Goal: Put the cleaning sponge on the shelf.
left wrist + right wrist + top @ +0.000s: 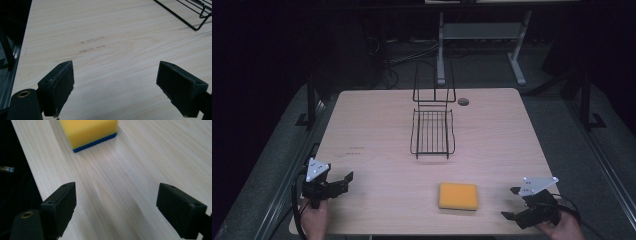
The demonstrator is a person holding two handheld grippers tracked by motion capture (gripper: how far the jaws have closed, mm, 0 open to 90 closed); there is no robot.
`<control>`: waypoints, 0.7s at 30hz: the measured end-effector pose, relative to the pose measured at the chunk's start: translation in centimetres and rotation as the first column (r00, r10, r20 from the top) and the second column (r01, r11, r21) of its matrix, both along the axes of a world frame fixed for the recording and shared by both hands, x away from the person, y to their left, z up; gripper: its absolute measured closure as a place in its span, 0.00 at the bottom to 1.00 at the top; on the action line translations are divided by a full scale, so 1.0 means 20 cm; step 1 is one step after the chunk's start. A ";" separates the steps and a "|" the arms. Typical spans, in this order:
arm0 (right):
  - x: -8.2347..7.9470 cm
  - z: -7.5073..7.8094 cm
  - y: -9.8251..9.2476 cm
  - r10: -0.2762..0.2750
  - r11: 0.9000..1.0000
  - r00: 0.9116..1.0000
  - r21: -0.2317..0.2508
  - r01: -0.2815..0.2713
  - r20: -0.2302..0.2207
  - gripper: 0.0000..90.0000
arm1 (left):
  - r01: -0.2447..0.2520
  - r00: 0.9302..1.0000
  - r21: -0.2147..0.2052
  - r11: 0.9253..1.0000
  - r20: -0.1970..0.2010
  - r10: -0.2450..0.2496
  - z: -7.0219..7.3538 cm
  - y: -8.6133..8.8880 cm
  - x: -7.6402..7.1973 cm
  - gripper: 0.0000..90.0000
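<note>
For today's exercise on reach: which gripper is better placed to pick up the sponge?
Probably the right gripper: it sits open beside the sponge; the left gripper is farther off.

Left gripper (pixel 115 82) over bare tabletop, jaws wide apart, nothing between them.
Pale wood table (pixel 112 30) runs ahead, a few faint scuff marks (pixel 91 45) mid-surface. Corner of a black wire rack (pixel 190 15) at top right, sitting on the wood. Table edge and dark floor on the left.
</note>
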State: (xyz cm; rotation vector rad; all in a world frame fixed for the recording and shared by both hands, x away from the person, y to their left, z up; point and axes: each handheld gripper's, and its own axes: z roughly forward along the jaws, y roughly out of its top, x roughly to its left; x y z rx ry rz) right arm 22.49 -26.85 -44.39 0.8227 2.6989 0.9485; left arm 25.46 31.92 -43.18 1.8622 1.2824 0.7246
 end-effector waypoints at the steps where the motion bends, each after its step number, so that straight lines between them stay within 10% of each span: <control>1: 0.00 0.00 0.01 0.005 1.000 1.000 -0.004 -0.005 -0.001 0.18 | 0.000 1.000 -0.004 1.000 0.003 0.000 0.00 0.00 0.00 0.16; 21: 0.06 0.05 0.18 0.094 0.995 0.996 -0.022 -0.094 -0.006 0.17 | 0.006 1.000 0.006 1.000 -0.001 -0.006 0.00 -0.01 -0.01 0.16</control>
